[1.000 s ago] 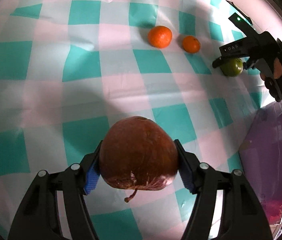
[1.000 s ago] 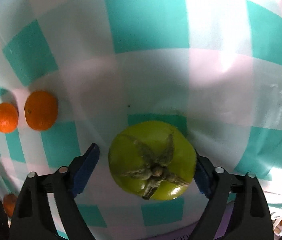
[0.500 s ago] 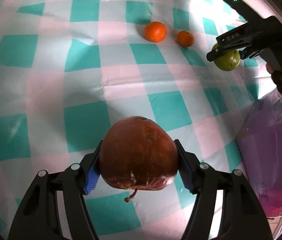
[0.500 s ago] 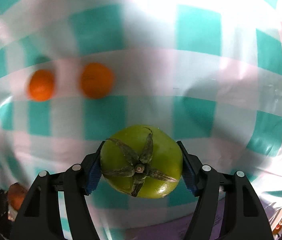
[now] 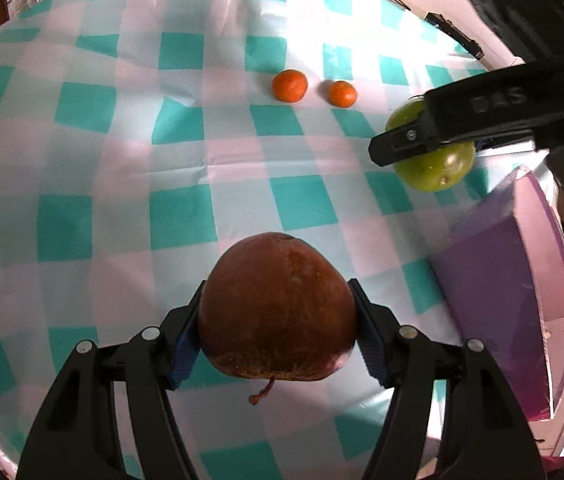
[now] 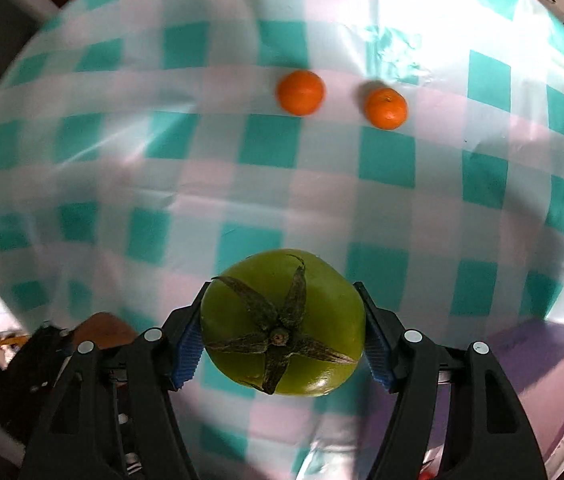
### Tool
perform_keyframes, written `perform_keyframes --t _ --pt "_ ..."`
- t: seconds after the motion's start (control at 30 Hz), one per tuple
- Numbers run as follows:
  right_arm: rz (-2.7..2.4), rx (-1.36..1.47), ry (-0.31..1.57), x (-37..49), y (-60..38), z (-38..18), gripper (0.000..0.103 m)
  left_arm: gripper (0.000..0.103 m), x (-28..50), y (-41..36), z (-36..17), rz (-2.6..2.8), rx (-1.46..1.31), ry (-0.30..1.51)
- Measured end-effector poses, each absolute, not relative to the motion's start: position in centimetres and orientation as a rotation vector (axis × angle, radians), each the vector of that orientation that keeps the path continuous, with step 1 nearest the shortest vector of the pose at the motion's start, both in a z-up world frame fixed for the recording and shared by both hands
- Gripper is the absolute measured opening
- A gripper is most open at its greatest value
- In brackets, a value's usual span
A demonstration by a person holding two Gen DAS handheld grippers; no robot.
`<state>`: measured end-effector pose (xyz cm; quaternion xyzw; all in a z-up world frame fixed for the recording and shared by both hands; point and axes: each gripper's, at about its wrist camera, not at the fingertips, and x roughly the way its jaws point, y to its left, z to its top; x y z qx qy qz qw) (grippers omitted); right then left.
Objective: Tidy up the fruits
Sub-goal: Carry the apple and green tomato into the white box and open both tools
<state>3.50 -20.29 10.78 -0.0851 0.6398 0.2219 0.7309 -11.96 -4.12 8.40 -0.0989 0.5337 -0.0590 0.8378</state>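
Green and russet-brown: you had both fruits clamped and clear of the checked cloth [image 5: 185, 128] — left gripper [image 5: 277, 340] on the brown fruit [image 5: 277, 312], right gripper [image 6: 282, 336] on the green fruit [image 6: 284, 324] — presumably for the purple box [image 5: 502, 300] at right. Two oranges [image 6: 300, 92] lay far.
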Motion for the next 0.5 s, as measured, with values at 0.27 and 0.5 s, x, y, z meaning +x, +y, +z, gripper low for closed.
perform_keyframes --t 0.27,0.5 --pt "0.516 -0.098 1.309 -3.5 -23.7 15.8 0.066 0.066 -15.0 -6.7 12.2 -0.128 -0.194 1.072" --pt "0.469 -0.021 1.257 -8.2 -30.8 17.2 0.066 0.066 -16.6 -10.8 15.6 -0.157 -0.152 1.008"
